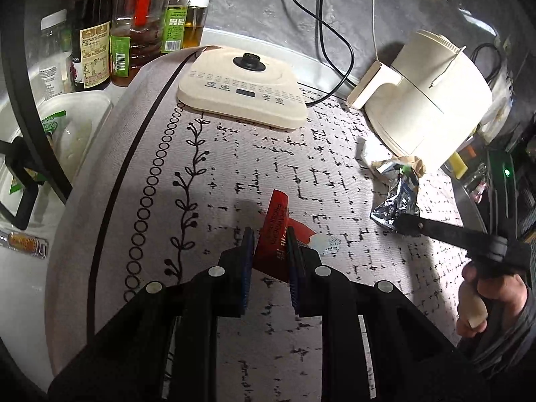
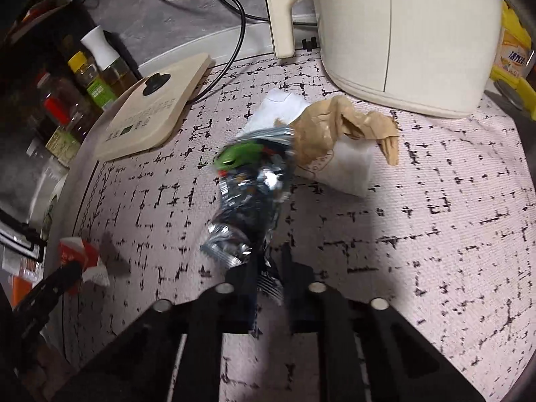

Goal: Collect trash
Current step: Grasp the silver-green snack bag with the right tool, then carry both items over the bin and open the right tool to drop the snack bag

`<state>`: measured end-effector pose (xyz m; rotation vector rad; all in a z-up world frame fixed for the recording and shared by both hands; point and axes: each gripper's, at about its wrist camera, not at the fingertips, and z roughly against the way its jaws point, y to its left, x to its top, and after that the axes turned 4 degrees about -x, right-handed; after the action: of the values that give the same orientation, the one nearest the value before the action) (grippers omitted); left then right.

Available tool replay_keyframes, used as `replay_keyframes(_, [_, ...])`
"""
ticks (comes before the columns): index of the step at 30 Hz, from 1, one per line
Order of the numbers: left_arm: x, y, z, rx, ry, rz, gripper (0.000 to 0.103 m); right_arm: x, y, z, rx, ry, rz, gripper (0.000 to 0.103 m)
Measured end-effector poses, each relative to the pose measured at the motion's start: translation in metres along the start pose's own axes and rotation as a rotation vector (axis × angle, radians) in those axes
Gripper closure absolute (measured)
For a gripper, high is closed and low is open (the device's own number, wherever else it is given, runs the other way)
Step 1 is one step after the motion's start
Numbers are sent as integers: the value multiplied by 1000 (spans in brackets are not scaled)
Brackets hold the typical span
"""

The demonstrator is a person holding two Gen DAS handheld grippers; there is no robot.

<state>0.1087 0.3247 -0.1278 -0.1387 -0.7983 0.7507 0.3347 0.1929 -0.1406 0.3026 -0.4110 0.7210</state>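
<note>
A red wrapper (image 1: 276, 227) with white print sticks up between the fingers of my left gripper (image 1: 269, 251), which is shut on it just above the patterned tablecloth (image 1: 234, 167). A crumpled silver foil wrapper (image 2: 248, 201) with a green patch lies ahead of my right gripper (image 2: 268, 268), whose fingers are shut on its near end. From the left wrist view, the right gripper (image 1: 408, 224) meets the foil wrapper (image 1: 398, 197) at the right. Behind the foil lie crumpled brown paper (image 2: 338, 127) and white paper (image 2: 348, 167).
A cream appliance base (image 1: 241, 90) with a black knob sits at the back, its black cable (image 1: 335, 33) trailing behind. A cream pot (image 1: 428, 100) with a handle stands at the right. Several bottles (image 1: 93, 33) and a white tray (image 1: 77, 124) crowd the left edge.
</note>
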Motion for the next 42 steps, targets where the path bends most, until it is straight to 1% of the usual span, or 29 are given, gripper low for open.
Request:
replay_keyframes(6, [-10,-19,9,-4,-12,-10,84,-21,-7,33,38,-42,39,99])
replay_keyframes(12, [-28,-44,24,-8,-30,-19,84,-48,-26,63,86,-59,24,99])
replay_keyframes(16, [-47,-66,32,-19,-17,-37,84,-71,-51,86,99,-73,-8,99])
replay_keyframes(21, [-69,-95,35,-48,8,-74,84,-102,-86,105,87,-68,-60,99])
replay_keyframes(27, [-91,-135,34,-92,40,-126,84,-138,-128,133,61,-81,-130,99])
replay_keyframes(33, [-116,-192,23,-168,90,-210,84,-179,-175,164,11,-88,-221,99])
replay_keyframes(35, [-128,-216,19,-203,112,-247,84,-197,-194,177,-20,-91,-249,99])
replay_keyframes(42, [-173,-281,11,-294,189,-353,84,-272,-258,212,-119,-72,-377,99])
